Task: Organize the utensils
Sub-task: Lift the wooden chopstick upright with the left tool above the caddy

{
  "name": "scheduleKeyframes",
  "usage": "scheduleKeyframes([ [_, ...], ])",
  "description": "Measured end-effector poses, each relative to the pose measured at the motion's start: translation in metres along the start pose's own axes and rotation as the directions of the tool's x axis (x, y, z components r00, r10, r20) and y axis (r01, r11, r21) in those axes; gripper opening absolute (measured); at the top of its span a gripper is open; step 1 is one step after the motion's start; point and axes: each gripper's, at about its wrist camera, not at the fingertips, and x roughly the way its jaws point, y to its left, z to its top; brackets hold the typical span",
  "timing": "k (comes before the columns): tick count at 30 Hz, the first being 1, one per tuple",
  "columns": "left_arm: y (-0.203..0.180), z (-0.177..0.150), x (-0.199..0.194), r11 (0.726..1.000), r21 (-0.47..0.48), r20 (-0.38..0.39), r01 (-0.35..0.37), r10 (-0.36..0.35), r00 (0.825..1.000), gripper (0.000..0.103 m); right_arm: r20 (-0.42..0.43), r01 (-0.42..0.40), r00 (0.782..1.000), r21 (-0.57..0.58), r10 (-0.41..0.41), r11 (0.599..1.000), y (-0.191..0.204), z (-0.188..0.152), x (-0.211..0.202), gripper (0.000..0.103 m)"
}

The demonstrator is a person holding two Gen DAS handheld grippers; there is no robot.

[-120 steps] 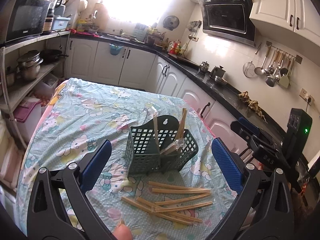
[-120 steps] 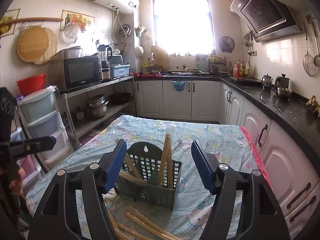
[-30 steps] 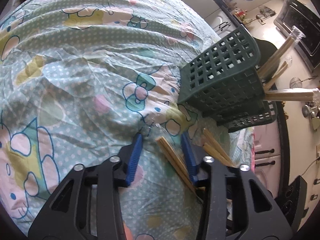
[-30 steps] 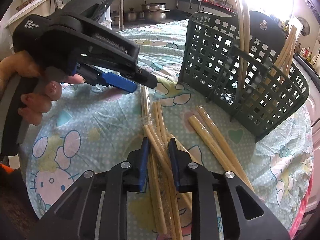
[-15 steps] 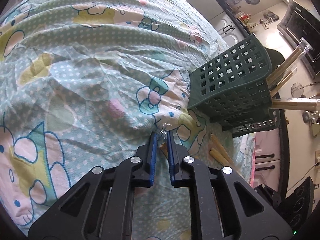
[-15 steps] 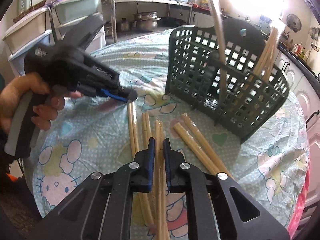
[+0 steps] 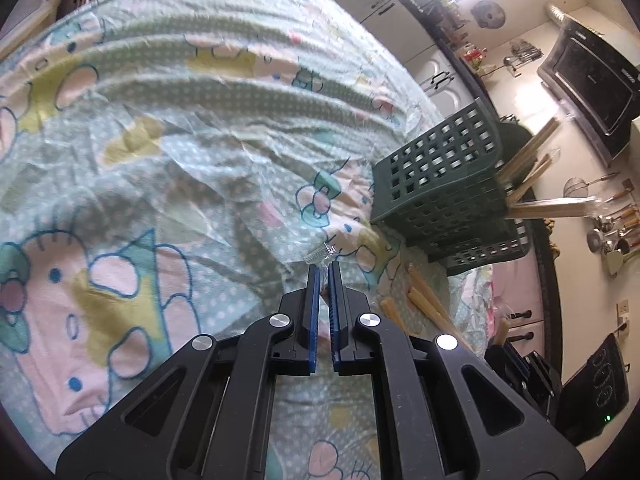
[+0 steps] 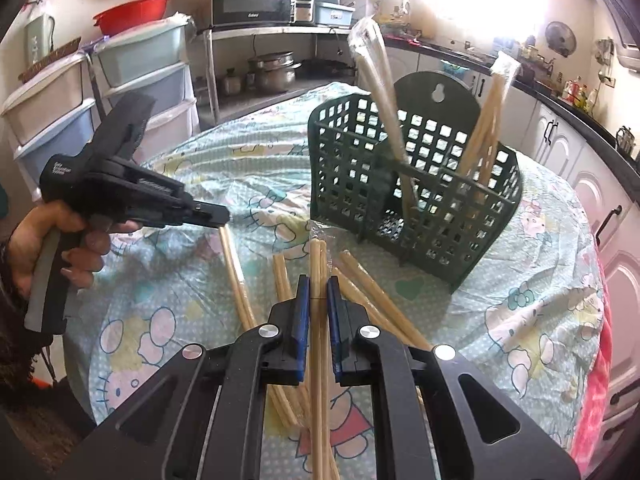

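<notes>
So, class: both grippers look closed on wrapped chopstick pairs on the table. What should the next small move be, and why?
Probably lift the right gripper and carry its wrapped chopsticks toward the green basket. Its jaws are already shut around the pair, the basket stands just ahead with other pairs upright inside, and the left gripper pinches only a wrapper tip.

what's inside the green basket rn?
The green basket holds two wrapped chopstick packs: one leaning in the left compartment, another in the right. Their lower ends show only partly through the mesh, and the basket floor is mostly hidden.
</notes>
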Motion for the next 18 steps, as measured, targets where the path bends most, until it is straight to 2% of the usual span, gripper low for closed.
scheduleKeyframes([
  [10, -0.035, -0.001, -0.043, 0.994, 0.082, 0.086, 0.077, -0.084, 0.993, 0.002, 0.108, 0.023, 0.994, 0.072, -0.031, 0.997, -0.008, 0.009, -0.029, 0.008],
  [18, -0.075, -0.002, -0.071, 0.974, 0.178, 0.125, 0.137, -0.161, 0.979, 0.002, 0.198, 0.029, 0.978, 0.159, -0.061, 0.987, -0.025, 0.017, -0.049, 0.006],
])
